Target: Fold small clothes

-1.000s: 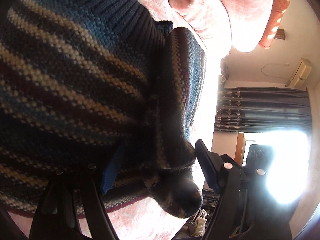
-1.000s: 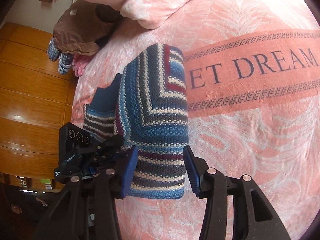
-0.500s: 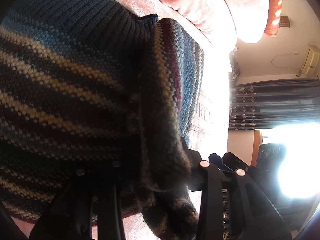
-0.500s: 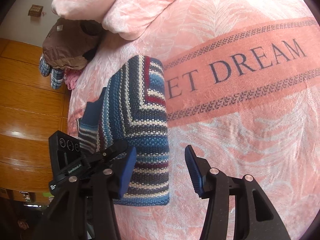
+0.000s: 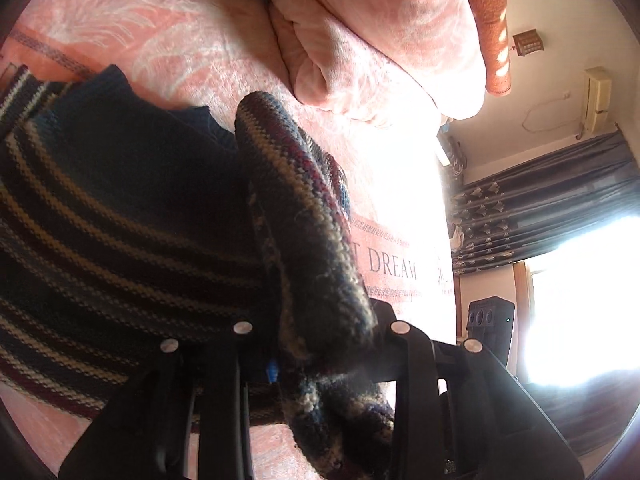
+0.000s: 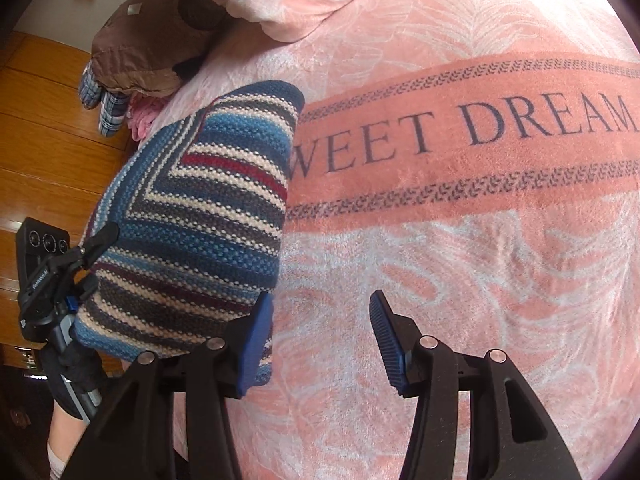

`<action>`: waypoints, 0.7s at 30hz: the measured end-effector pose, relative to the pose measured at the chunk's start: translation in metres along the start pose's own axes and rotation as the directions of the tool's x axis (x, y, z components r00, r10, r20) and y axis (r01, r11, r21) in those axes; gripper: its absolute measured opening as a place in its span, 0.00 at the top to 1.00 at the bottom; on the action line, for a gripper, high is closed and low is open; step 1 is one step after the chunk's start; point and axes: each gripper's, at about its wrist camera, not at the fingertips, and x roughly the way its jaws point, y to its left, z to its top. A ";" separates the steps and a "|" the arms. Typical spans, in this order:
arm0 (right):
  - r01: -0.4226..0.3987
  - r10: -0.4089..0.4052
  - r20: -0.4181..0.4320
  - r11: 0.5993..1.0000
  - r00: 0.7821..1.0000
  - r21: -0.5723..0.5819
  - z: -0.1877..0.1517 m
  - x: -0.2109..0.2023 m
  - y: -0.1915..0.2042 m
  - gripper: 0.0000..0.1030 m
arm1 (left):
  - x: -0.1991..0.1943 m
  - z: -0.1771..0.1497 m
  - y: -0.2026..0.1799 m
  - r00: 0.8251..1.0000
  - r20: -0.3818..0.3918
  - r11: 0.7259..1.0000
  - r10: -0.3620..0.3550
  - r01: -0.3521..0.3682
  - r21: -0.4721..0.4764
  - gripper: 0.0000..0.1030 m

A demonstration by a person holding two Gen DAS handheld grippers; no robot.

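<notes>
A small striped knit sweater [image 6: 192,224] in blue, cream, grey and dark red lies partly folded on a pink blanket [image 6: 460,300]. My left gripper [image 5: 320,344] is shut on a thick folded edge of the sweater [image 5: 304,240] and holds it raised off the bed; the cloth hides its fingertips. From the right wrist view the left gripper [image 6: 76,280] shows at the sweater's left edge. My right gripper [image 6: 320,340] is open with nothing between its blue pads, just right of the sweater's near corner, above bare blanket.
The blanket carries a band reading SWEET DREAM [image 6: 480,128]. Pink rolled bedding [image 5: 380,40] lies at the head of the bed, beside a brown cushion [image 6: 152,40] and plaid cloth [image 6: 100,104]. Wooden cabinets [image 6: 40,140] stand to the left; a curtained window [image 5: 560,280] glares bright.
My left gripper has closed on the sweater's folded edge and lifted it up and over. My right gripper has drawn away to the right, off the sweater, staying open.
</notes>
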 end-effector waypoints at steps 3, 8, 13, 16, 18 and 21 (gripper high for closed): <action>0.006 -0.007 -0.020 0.999 1.000 -0.040 -0.005 0.008 0.013 0.50 | -0.017 0.007 0.021 1.000 0.026 1.000 0.011 -0.011 -0.011 0.73; 0.024 -0.030 -0.054 0.994 0.998 -0.105 -0.017 0.023 0.032 0.50 | -0.052 0.016 0.053 0.998 0.066 0.999 0.023 -0.020 -0.034 0.73; 0.022 -0.034 -0.082 0.991 0.996 -0.135 -0.029 0.036 0.049 0.50 | -0.094 0.025 0.079 0.995 0.088 0.999 0.044 -0.042 -0.022 0.73; 0.035 -0.051 -0.083 0.984 0.995 -0.175 -0.037 0.039 0.062 0.50 | -0.115 0.035 0.093 0.993 0.109 0.999 0.047 -0.046 -0.016 0.73; 0.033 -0.050 -0.081 0.980 0.995 -0.196 -0.043 0.039 0.072 0.50 | -0.128 0.038 0.109 0.992 0.114 0.998 0.050 -0.046 -0.030 0.73; 0.000 -0.016 -0.076 0.979 0.997 -0.203 -0.048 0.037 0.087 0.50 | -0.138 0.035 0.134 0.989 0.116 0.996 0.086 -0.082 -0.045 0.73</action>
